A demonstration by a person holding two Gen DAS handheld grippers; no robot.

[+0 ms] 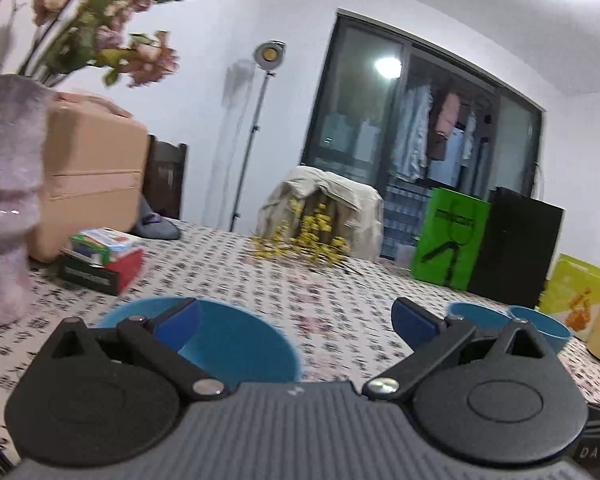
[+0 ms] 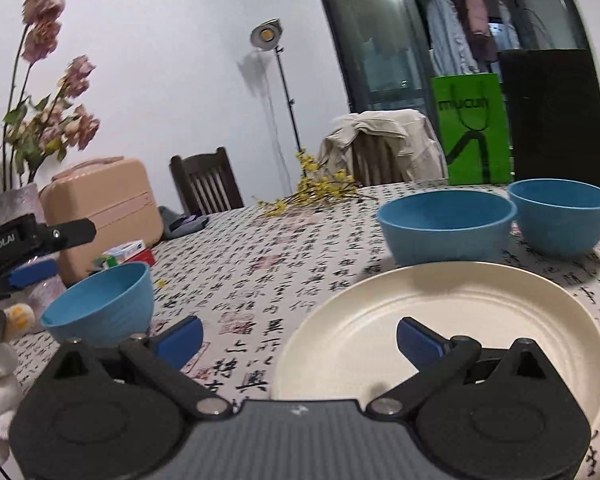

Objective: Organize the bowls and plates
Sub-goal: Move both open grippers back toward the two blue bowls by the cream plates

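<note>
Three blue bowls and one cream plate stand on the calligraphy tablecloth. In the left wrist view my left gripper (image 1: 296,316) is open, its left finger over the near blue bowl (image 1: 236,344); two more blue bowls (image 1: 476,314) sit to the right. In the right wrist view my right gripper (image 2: 300,336) is open, its right finger above the cream plate (image 2: 460,312). The lone blue bowl (image 2: 104,304) is at the left, a wide blue bowl (image 2: 446,226) and a smaller blue bowl (image 2: 560,216) stand behind the plate. The left gripper (image 2: 32,256) shows at the left edge.
A vase of dried pink flowers (image 2: 16,208), a pink case (image 2: 108,204) and small boxes (image 1: 100,256) crowd the left side. Yellow flower sprigs (image 2: 312,192) lie at the far edge. A green bag (image 2: 472,128) and black box (image 2: 552,116) stand at the back right.
</note>
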